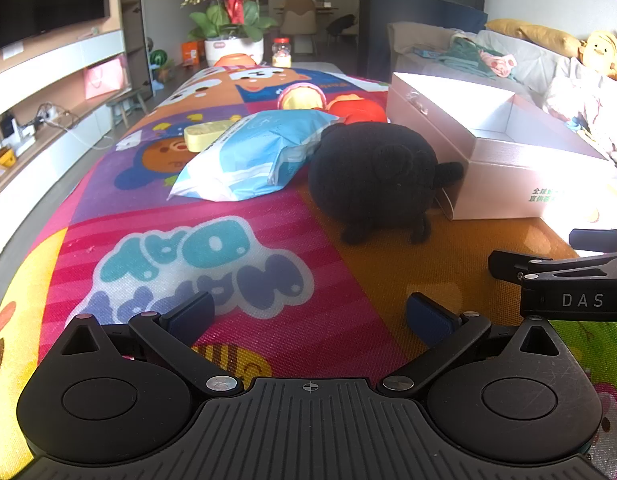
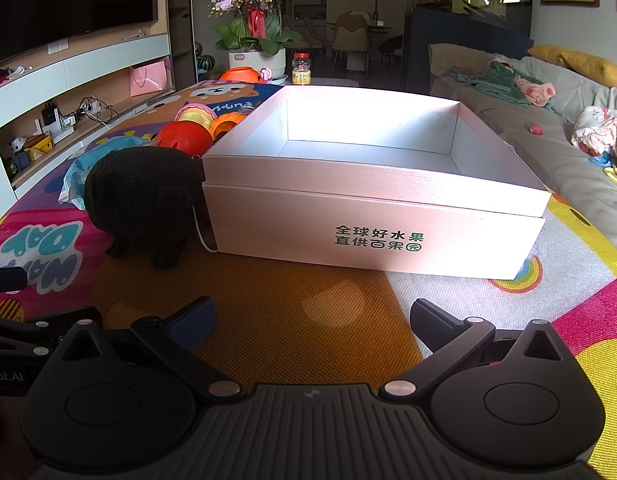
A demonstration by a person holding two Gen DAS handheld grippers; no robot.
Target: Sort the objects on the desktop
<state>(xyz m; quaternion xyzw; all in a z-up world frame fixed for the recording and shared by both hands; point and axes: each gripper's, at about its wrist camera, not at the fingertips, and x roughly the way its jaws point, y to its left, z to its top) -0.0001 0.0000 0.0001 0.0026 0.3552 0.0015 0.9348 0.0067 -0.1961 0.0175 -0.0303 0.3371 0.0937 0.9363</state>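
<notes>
Strong daylight is falling on the pink box (image 1: 504, 168), blowing out its top edge in the left wrist view and washing its inner floor to white in the right wrist view (image 2: 368, 120). The black plush toy (image 1: 372, 184) is reading as a near-featureless dark mass in both views. The right wrist picture is looking dimmer overall, with the television (image 2: 68, 0) sinking into shadow. Fisheye distortion is bending the shelves and the table (image 1: 268, 280) edges, and distant room details are appearing soft.
</notes>
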